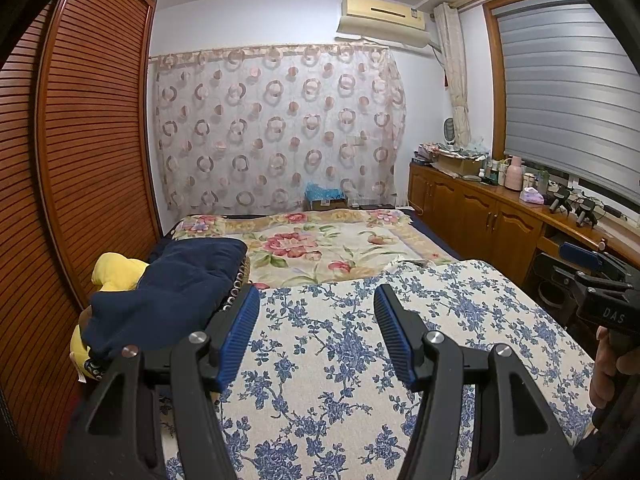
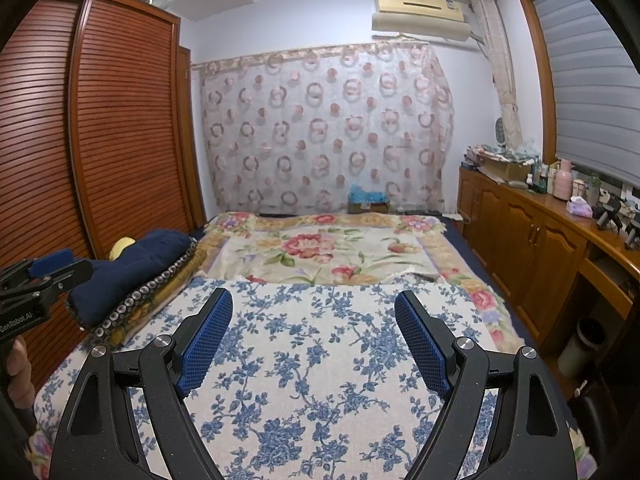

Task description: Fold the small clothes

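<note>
My left gripper (image 1: 316, 300) is open and empty, held above a blue-flowered white cloth (image 1: 340, 360) spread on the bed. My right gripper (image 2: 314, 300) is also open and empty above the same cloth (image 2: 312, 360). A dark navy garment (image 1: 172, 292) lies bunched on a pile at the bed's left edge, to the left of the left gripper; it also shows in the right wrist view (image 2: 136, 272). The right gripper shows at the right edge of the left wrist view (image 1: 592, 276), the left gripper at the left edge of the right wrist view (image 2: 36, 280).
A yellow item (image 1: 116, 270) sits behind the navy garment. A red-flowered blanket (image 1: 320, 248) covers the far bed. A slatted wooden wardrobe (image 1: 88, 140) stands left; wooden cabinets (image 1: 480, 212) with bottles run along the right. A patterned curtain (image 1: 280, 128) hangs behind.
</note>
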A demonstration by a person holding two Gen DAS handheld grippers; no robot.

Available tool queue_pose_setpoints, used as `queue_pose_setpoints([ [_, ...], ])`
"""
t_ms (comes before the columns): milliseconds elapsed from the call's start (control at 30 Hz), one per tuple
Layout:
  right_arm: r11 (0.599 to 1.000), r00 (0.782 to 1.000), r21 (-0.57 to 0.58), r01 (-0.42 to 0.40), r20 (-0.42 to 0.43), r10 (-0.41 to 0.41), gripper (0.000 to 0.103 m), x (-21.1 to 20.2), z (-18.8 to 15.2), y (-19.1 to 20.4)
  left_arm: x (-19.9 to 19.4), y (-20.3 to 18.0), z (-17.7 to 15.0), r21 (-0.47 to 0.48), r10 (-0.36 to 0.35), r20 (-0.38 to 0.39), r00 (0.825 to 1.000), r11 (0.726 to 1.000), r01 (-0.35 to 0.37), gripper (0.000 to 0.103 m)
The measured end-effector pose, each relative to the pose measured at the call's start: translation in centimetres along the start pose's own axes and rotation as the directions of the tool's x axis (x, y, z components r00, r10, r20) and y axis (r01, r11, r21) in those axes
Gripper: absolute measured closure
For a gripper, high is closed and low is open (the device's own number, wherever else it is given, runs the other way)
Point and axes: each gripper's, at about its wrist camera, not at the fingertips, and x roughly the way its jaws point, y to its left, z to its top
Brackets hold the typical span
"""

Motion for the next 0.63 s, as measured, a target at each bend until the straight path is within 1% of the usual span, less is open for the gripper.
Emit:
queue_pose_setpoints([
  [633,1.000,1.000,0.000,0.000,0.000,0.000,0.018,0.13,-0.14,0.02,0.01,-0.09,-0.26,0.001,0.000,0.000,1.000,1.000,0.000,0.044],
])
